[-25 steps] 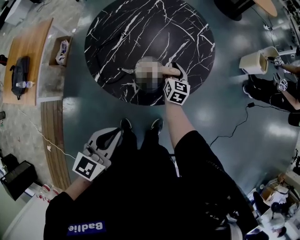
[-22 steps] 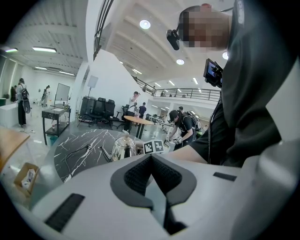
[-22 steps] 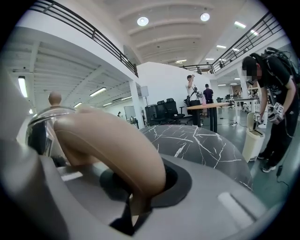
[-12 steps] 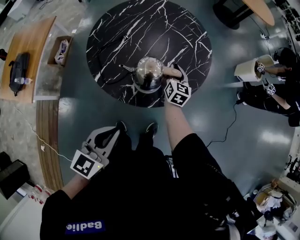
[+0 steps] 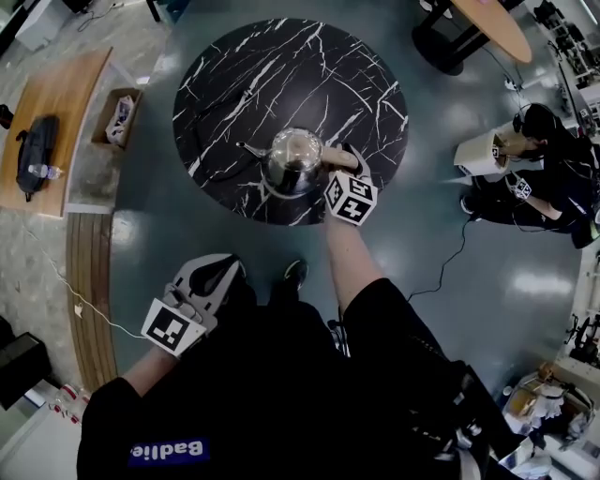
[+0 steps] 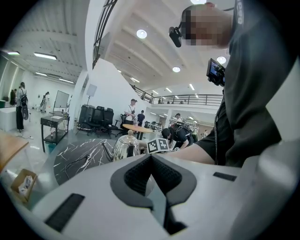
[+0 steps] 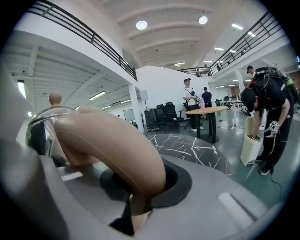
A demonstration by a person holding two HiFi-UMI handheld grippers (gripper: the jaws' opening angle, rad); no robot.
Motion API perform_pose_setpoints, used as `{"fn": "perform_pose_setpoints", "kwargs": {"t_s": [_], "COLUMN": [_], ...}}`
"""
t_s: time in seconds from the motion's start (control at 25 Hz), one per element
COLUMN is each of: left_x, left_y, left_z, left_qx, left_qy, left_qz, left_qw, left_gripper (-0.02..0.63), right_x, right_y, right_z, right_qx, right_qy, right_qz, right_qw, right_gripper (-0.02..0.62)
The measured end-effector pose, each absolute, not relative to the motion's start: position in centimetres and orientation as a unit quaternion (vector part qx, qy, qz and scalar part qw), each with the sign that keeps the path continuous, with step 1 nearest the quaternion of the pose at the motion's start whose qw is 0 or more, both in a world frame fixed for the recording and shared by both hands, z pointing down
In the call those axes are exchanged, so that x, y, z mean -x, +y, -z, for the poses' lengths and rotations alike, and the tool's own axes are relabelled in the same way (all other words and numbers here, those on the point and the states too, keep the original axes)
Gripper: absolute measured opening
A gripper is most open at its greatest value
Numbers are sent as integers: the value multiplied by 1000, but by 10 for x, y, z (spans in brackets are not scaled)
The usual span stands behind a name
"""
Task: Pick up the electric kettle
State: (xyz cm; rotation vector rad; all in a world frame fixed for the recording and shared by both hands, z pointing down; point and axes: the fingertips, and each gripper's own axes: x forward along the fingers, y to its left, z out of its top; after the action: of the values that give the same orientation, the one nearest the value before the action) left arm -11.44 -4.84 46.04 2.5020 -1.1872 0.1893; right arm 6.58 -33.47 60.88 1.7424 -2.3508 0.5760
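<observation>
The electric kettle (image 5: 293, 161) is shiny steel with a glass lid, a thin spout pointing left and a tan curved handle (image 5: 336, 156). It hangs over the near part of the round black marble table (image 5: 281, 66). My right gripper (image 5: 345, 157) is shut on that handle (image 7: 103, 140), which fills the right gripper view between the pads, with the lid (image 7: 44, 119) behind it. My left gripper (image 5: 217, 274) hangs low at the left beside my leg, away from the table, shut with nothing in it. The left gripper view shows the kettle (image 6: 125, 146) beyond its closed jaws (image 6: 152, 176).
A cardboard box (image 5: 117, 111) and a wooden bench with a black bag (image 5: 37, 150) stand at the left. A crouching person (image 5: 553, 164) with a white bin (image 5: 480, 155) is at the right. A cable (image 5: 450, 267) runs over the floor. A wooden round table (image 5: 492, 23) is far right.
My right gripper has risen a little with the kettle, still holding its handle. My left gripper has stayed low at my side, lifting only slightly.
</observation>
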Motion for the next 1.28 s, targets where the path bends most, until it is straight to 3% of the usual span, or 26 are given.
{"fn": "perform_pose_setpoints", "kwargs": {"t_s": [1.28], "left_x": [99], "left_y": [-49], "left_z": [-425], "left_qx": [-911], "left_qy": [-386], "left_qz": [-21], "left_qw": [144], "left_gripper": [5], "right_x": [-82], "right_y": [-228], "right_z": [-531], "right_qx": [-561], "right_qy": [-789], "right_qz": [-235], "right_qw": [87], "right_gripper": [38]}}
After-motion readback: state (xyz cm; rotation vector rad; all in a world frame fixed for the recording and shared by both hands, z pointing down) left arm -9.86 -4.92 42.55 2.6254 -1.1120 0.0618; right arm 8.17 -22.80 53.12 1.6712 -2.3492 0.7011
